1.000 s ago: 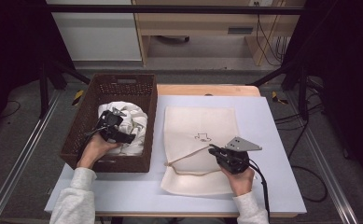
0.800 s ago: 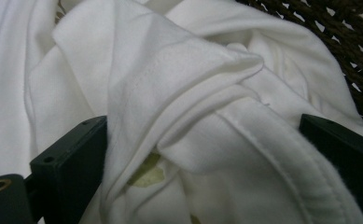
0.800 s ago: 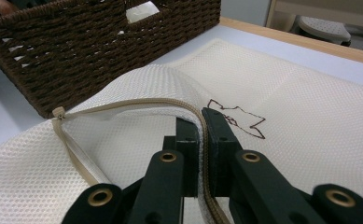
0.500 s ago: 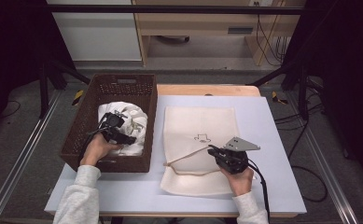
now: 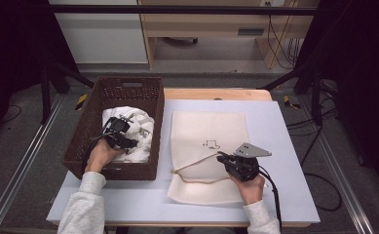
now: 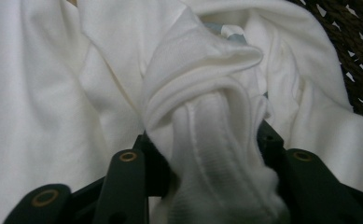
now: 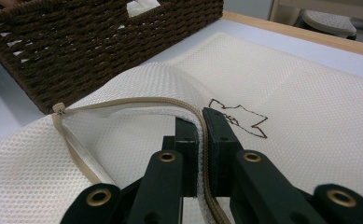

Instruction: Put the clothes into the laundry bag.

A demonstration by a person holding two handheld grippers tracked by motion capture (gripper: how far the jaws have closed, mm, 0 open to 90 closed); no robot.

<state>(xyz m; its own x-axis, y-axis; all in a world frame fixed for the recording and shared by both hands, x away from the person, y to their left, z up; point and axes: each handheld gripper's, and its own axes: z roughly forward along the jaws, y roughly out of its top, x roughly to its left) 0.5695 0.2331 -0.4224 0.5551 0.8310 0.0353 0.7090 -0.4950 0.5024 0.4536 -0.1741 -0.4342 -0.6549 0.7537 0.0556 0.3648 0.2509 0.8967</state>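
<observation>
A brown woven basket (image 5: pixel 128 87) at the table's left holds crumpled white cloth (image 5: pixel 141 129). My left gripper (image 5: pixel 128 141) is down in it. Its jaws have just been closing, and a bunched fold of the white cloth (image 6: pixel 207 93) is pinched between them at my left gripper (image 6: pixel 206 135). A cream mesh zip bag (image 5: pixel 209 126) with a small dark drawing lies flat at mid-table. My right gripper (image 5: pixel 221 157) is shut on the bag's upper zipper edge and lifts the mouth open. In the right gripper view my gripper (image 7: pixel 200 116) clamps the tan zipper (image 7: pixel 137 101).
The basket wall (image 7: pixel 100 42) stands just left of the bag's open mouth. The table is pale blue (image 5: pixel 284 146) with bare room at the right. A wooden strip (image 5: pixel 216 93) runs along its far edge. Dark stands and cables flank the table.
The left gripper's jaws have drawn together on the white cloth in the basket. Both hands have stayed where they were, and the bag's mouth is still held up.
</observation>
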